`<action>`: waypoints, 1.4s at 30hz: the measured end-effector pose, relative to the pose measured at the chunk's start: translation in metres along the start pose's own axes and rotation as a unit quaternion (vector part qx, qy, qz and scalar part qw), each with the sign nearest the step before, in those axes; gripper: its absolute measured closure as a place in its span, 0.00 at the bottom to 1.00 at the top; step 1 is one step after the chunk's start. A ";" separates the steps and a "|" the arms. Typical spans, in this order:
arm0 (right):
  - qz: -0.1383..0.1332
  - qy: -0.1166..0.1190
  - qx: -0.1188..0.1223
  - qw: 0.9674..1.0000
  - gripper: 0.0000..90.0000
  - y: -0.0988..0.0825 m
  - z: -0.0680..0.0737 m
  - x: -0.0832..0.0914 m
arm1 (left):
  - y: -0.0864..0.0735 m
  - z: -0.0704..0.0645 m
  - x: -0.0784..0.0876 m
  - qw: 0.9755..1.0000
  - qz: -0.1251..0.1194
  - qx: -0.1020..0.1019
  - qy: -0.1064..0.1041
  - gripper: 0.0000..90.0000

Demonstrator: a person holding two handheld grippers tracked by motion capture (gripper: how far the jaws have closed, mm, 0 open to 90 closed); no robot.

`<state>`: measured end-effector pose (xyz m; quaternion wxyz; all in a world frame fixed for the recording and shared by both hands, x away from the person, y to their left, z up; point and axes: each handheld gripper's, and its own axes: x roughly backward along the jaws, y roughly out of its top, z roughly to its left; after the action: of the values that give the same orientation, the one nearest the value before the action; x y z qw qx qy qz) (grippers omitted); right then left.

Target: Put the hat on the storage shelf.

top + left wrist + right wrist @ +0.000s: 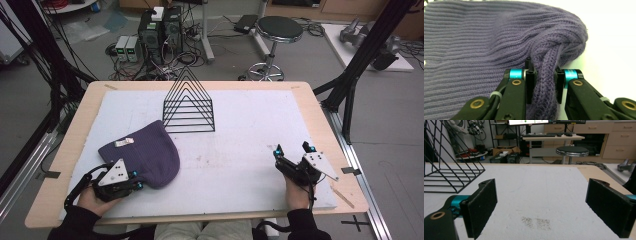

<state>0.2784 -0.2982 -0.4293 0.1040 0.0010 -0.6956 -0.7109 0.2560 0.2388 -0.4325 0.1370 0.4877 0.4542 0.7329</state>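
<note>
A purple knit beanie [145,152] lies on the white mat at the counter's [70,145] near-left, just in front of a black wire rack [189,107]. The left gripper [543,82] has its fingers clamped on a bunched fold of the beanie's near edge. The right gripper [293,150] rests at the near-right, fingers wide apart over bare mat, well apart from the beanie.

The near edge of the purple knit beanie [145,152] is covered by the left gripper [136,186] in the high view. The beanie's white label [124,142] is too small to be read. Beyond the beanie, the black wire rack [449,170] is cut off by the right gripper view's left edge.
</note>
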 end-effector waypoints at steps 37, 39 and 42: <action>-0.016 0.011 -0.005 1.000 0.10 0.005 0.000 0.002 | 0.090 0.005 0.027 0.987 -0.159 0.022 -0.030 0.86; -0.019 0.011 -0.006 1.000 0.10 0.006 -0.001 0.003 | 0.095 0.005 0.028 0.985 -0.171 0.022 -0.032 0.86; -0.020 0.014 -0.010 1.000 0.10 0.007 -0.002 0.003 | 0.103 0.004 0.029 0.982 -0.184 0.029 -0.040 0.86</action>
<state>0.2763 -0.3003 -0.4223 0.0993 0.0233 -0.6868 -0.7196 0.2703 0.2025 -0.3324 0.2740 0.4284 0.5513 0.6614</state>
